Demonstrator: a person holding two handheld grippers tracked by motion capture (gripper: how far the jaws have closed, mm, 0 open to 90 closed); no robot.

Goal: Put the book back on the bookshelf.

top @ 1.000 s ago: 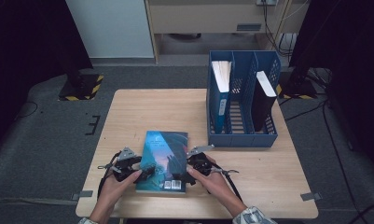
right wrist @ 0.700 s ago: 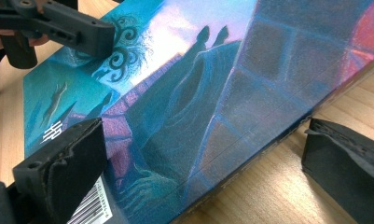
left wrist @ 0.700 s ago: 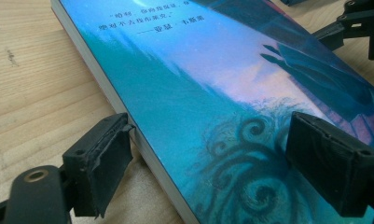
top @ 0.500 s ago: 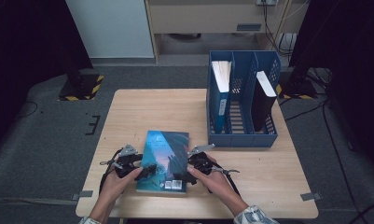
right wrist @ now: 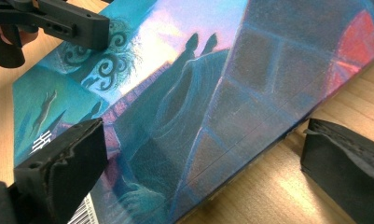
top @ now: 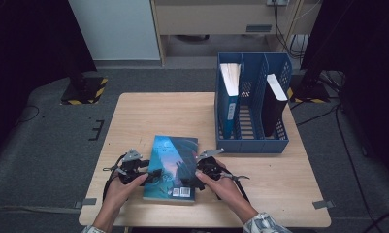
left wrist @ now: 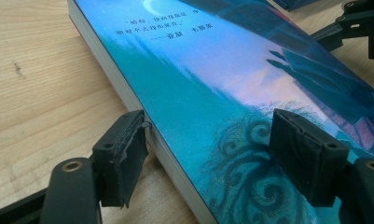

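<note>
Right now, seen from above, a teal paperback book [top: 171, 167] lies flat on the wooden table [top: 148, 116], near the edge closest to me. My left gripper [top: 148, 175] sits at the book's left edge and my right gripper [top: 197, 178] at its right edge, each held in one of my hands. Beyond the book and to the right stands a blue file rack [top: 250, 141] with a blue-spined book [top: 229, 97] upright in its left slot and a dark book [top: 274, 104] leaning in its right slot.

Looking along my left gripper [left wrist: 208, 154], I see the book [left wrist: 212, 84] slanting across the picture. One jaw sits on the table against the book's page edge and the other rests over the cover, so the book's edge lies between them. The jaws have just been closing, yet I cannot tell whether both pads press on the book already. My other gripper [left wrist: 362, 23] shows at the far corner.

Looking along my right gripper [right wrist: 203, 163], I see the book [right wrist: 212, 93] passing between its jaws, one lying over the cover near the barcode, the other standing apart on the bare wood beside the book's edge. These jaws are spread and do not pinch anything. My left gripper [right wrist: 58, 23] reaches over the cover's far side.
</note>
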